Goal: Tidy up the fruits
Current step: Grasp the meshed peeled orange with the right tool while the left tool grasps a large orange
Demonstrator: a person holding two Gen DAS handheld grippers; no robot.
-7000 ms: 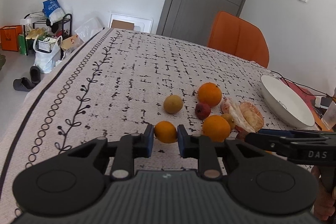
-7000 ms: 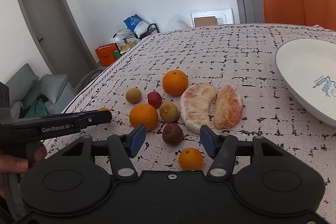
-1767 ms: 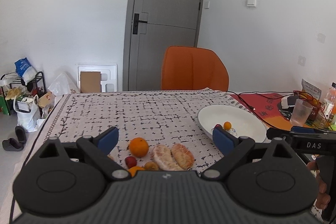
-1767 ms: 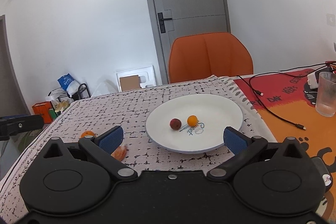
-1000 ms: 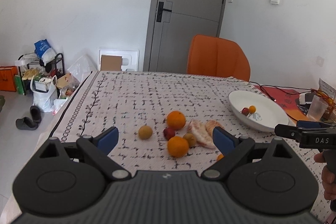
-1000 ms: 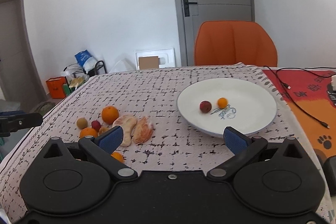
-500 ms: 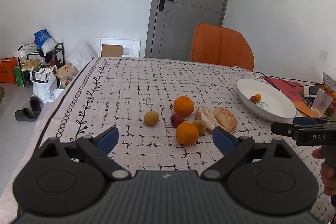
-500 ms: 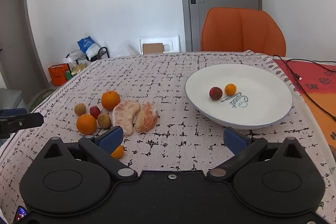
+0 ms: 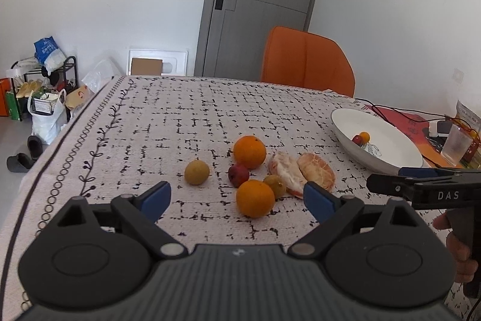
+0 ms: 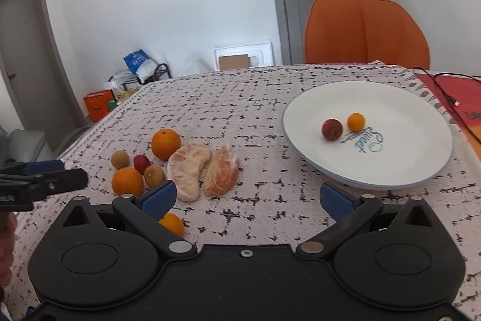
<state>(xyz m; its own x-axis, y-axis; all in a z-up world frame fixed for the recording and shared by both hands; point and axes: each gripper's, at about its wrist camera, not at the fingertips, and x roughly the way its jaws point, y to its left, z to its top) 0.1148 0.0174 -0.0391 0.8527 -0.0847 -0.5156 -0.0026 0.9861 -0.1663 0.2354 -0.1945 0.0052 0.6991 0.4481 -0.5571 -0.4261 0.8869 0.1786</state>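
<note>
Orange (image 9: 255, 198) between left tool (image 9: 237, 197) tips

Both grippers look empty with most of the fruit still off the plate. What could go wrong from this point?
The fruits are packed tight: closing on the near orange could nudge the brown fruit and red fruit beside it, and round ones may roll. The peeled pomelo pieces look soft and wide, so jaws could crush or drop them. The small orange is half hidden behind the right gripper finger and easy to miss.
</note>
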